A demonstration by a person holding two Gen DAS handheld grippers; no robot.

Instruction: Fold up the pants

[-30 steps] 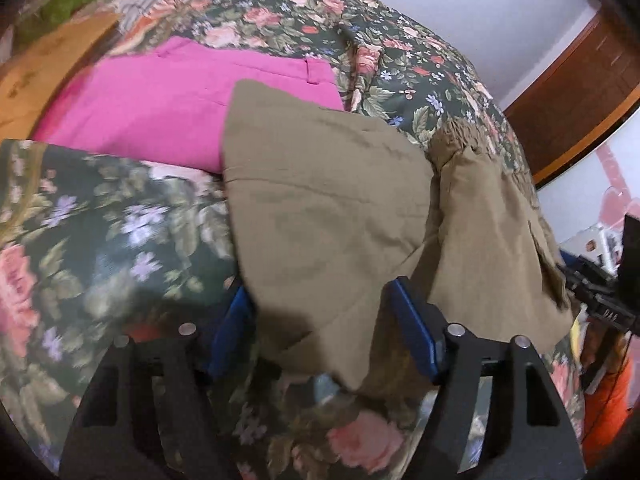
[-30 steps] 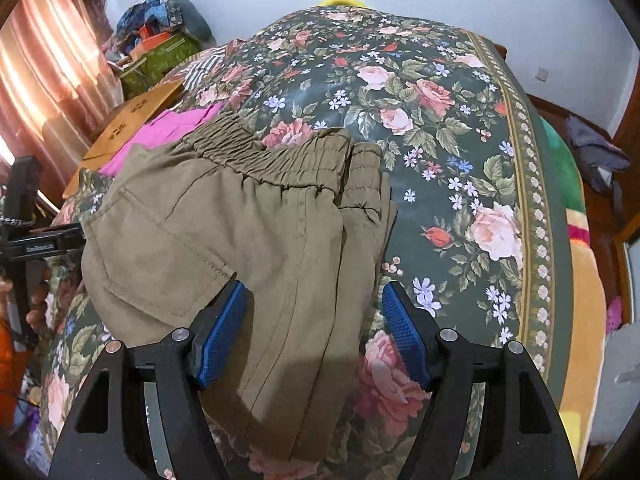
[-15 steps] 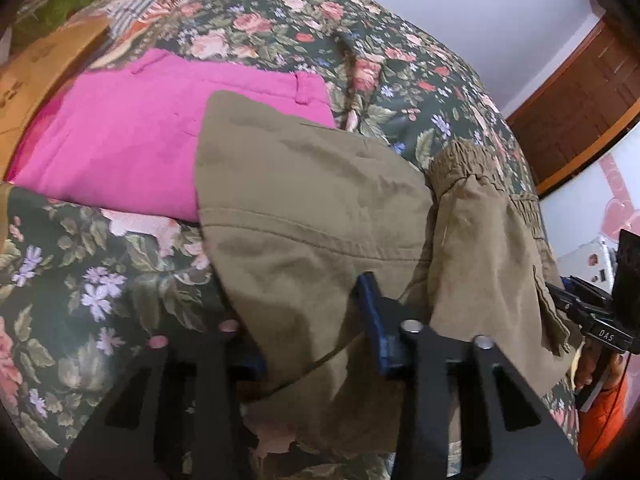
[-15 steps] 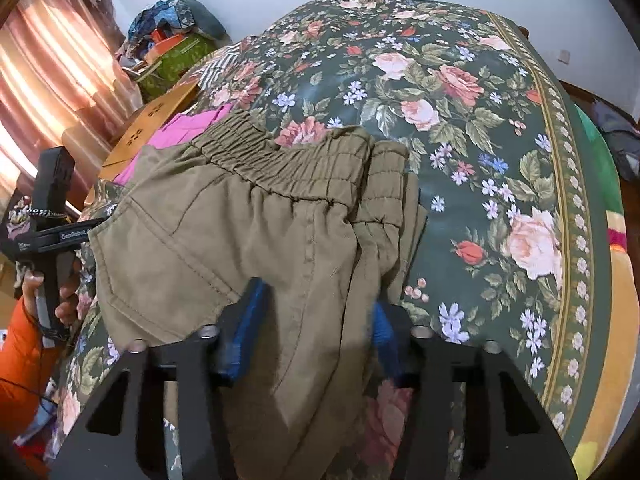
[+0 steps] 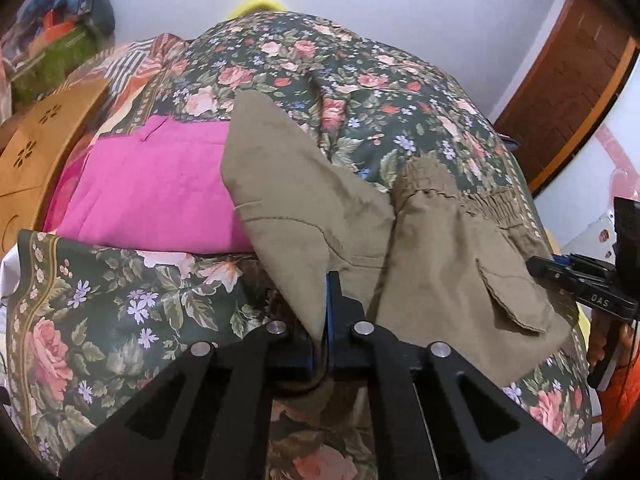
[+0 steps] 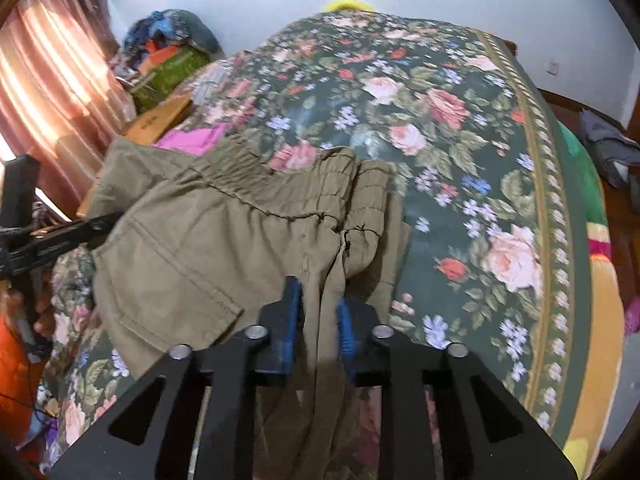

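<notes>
Both grippers' fingers newly clamped on khaki pants (image 5: 320, 200), pink garment (image 5: 152, 184) beside

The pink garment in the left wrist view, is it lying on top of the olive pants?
No, the olive pants overlap the pink garment's edge.

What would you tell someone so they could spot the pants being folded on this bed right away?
Find the bed with the dark floral cover. The olive pants lie bunched at its near edge, partly overlapping pink pants. Unlike the flat pink pair, they are khaki-olive with a gathered elastic waist and a flap pocket, and both grippers have their fabric between the pads.
</notes>
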